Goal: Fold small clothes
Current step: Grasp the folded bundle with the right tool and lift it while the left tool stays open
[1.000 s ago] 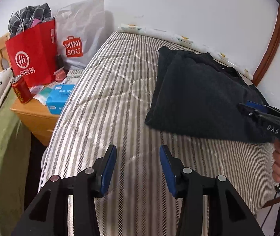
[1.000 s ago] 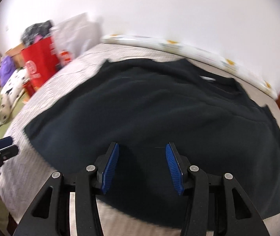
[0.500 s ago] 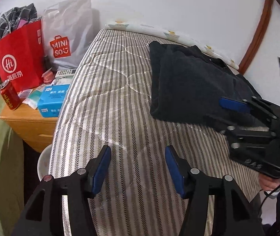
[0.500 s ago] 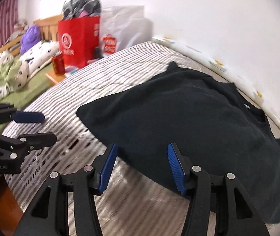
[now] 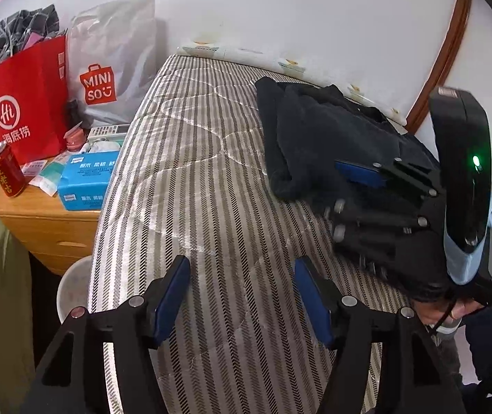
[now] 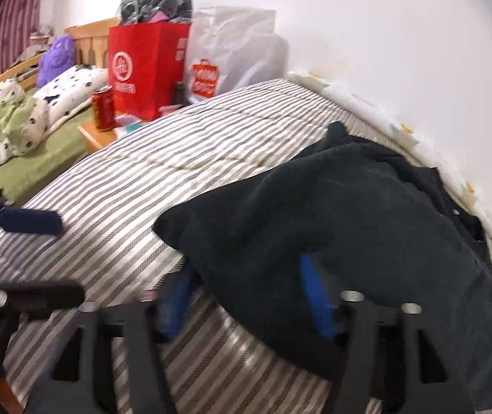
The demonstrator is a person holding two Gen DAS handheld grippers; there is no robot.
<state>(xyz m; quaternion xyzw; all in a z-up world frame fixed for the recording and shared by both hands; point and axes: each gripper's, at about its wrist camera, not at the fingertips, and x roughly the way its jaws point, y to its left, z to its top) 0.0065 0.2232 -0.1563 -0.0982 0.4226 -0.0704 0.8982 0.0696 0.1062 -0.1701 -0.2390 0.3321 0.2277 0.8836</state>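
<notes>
- L gripper (image 5: 242, 298): nearest to its cam, jaws spread wide, nothing between pads, hovering over bare striped mattress (image 5: 190, 179). Holds no cloth.
- R gripper (image 6: 246, 296): jaws spread wide, straddling the near edge of the black garment (image 6: 366, 241). Cloth sits between the pads; no clamp visible. View blurred, so contact w/ fabric cannot be confirmed.
- Change vs 0.5 s ago: R gripper was short of the hem w/ mattress showing between the pads; now the hem overlaps both pads. Vs 1.0 s ago: it was over the middle of the cloth. L gripper position roughly unchanged, off to the side of the garment.
- Garment location: right half of mattress, toward the wall side, lying in a doubled, thick-edged heap; rounded fold edge faces L gripper in L wrist view.
- Judgement: R side is lining up a pinch on the near edge for the next fold; L side not yet engaged. Fold incomplete.
- Risk, judged: thick doubled edge may lead to grabbing one layer only.
- Far: bedside cabinet (image 5: 38, 217) w/ red can (image 5: 6, 169), tissue pack (image 5: 87, 179), red bag (image 5: 25, 103), white bag (image 5: 114, 65). Not task-related.
</notes>
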